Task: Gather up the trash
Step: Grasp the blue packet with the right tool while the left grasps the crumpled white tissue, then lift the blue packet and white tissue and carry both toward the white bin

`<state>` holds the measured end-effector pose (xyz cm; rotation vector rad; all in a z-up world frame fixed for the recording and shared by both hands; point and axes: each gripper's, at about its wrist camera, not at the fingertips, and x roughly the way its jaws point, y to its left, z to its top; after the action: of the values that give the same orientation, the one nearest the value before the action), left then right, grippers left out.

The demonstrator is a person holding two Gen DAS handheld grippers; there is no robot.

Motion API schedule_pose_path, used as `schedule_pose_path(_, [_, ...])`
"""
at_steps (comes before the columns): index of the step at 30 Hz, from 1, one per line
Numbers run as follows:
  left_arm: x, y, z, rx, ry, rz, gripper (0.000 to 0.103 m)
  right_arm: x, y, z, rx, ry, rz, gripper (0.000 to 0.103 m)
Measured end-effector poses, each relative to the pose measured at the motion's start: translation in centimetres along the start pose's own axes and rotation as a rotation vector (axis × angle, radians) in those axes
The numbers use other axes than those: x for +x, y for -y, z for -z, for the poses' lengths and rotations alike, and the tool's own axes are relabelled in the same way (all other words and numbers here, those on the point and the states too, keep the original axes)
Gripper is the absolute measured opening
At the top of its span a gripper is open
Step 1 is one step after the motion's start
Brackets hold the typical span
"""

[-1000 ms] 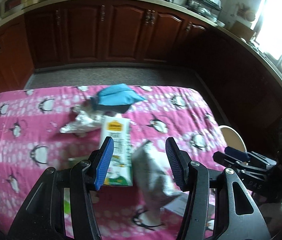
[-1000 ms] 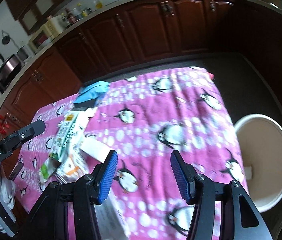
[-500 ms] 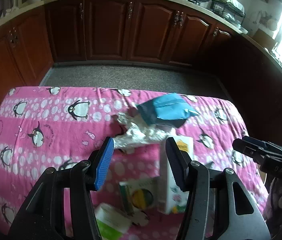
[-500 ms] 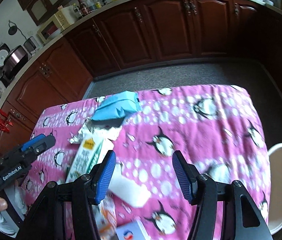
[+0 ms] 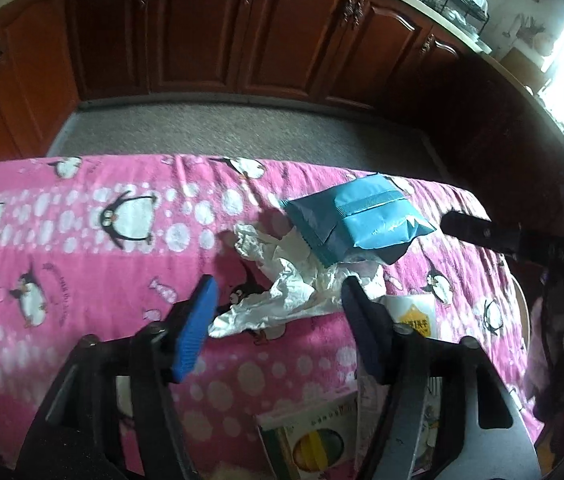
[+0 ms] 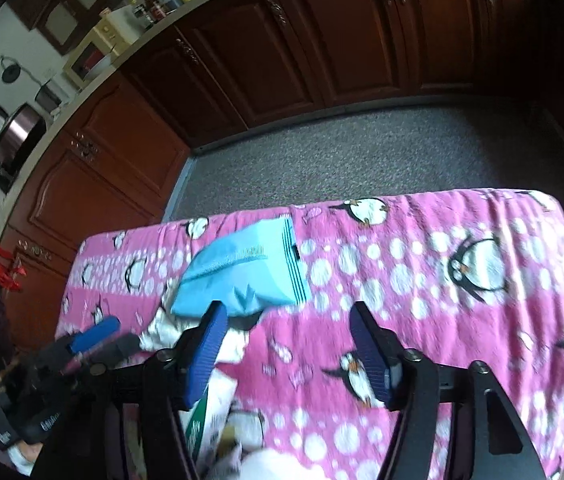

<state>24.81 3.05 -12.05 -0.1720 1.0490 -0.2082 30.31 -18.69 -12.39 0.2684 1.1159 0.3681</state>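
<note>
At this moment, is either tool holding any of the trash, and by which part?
Nothing is held. The left tool has just been opening over the crumpled white wrapper, and the right tool, also opening, is empty.

Your left gripper [image 5: 278, 312] has black angular arms with round silver screws and ribbed blue pads [image 5: 196, 330]. Your right gripper [image 6: 288, 344] matches it: black frame, ribbed blue pads [image 6: 206, 354], a screw at each finger joint.

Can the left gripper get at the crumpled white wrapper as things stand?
Probably yes. The left gripper is open, its jaws just widened, nothing held; the crumpled white wrapper lies right ahead between its fingertips. Only the blue packet overlaps its far end.
</note>
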Motion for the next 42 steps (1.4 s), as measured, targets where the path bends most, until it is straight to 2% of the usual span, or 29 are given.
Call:
schedule_pose_path(8, [3.2, 0.2, -0.6, 0.046, -0.063, -0.002, 0.066, 4.5, 1.2, -1.8, 0.09, -0.064, -0.09, 0.065])
schedule_pose_path(13, [4.7, 0.1, -0.9, 0.04, -0.091, -0.002, 0.066, 5.7, 1.5, -1.9, 0.15, -0.091, -0.194, 0.064])
schedule_pose_path(15, [5.2, 0.3, -0.8, 0.044, -0.106, 0.004, 0.065, 5.9, 1.4, -1.8, 0.144, -0.09, -0.225, 0.037])
schedule_pose_path(16, [5.5, 0.4, -0.8, 0.045, -0.116, 0.006, 0.064, 5.7, 1.4, -1.7, 0.146, -0.077, -0.242, 0.035])
schedule_pose_path(17, [5.7, 0.5, -0.6, 0.046, -0.12, 0.013, 0.061, 5.4, 1.4, -1.5, 0.146, -0.063, -0.245, 0.031])
schedule_pose_path(19, [6.2, 0.9, -0.7, 0.06, -0.123, 0.025, 0.034, 4.7, 1.5, -1.3, 0.144, -0.04, -0.264, 0.026])
schedule_pose_path(21, [6.1, 1.5, -0.5, 0.082, -0.123, 0.038, 0.021, 3.9, 1.6, -1.1, 0.145, -0.021, -0.273, 0.023])
schedule_pose_path(25, [5.3, 1.8, -0.2, 0.092, -0.108, 0.028, 0.013, 1.7, 2.2, -0.8, 0.137, 0.023, -0.271, 0.018])
schedule_pose_path(34, [0.7, 1.2, 0.5, 0.054, -0.024, 0.009, 0.009, -3.0, 2.5, 0.6, 0.106, 0.09, -0.248, 0.017])
schedule_pose_path(42, [-4.4, 2.8, 0.4, 0.062, 0.061, 0.03, 0.009, -7.4, 3.1, 2.7, 0.077, 0.129, -0.207, 0.017])
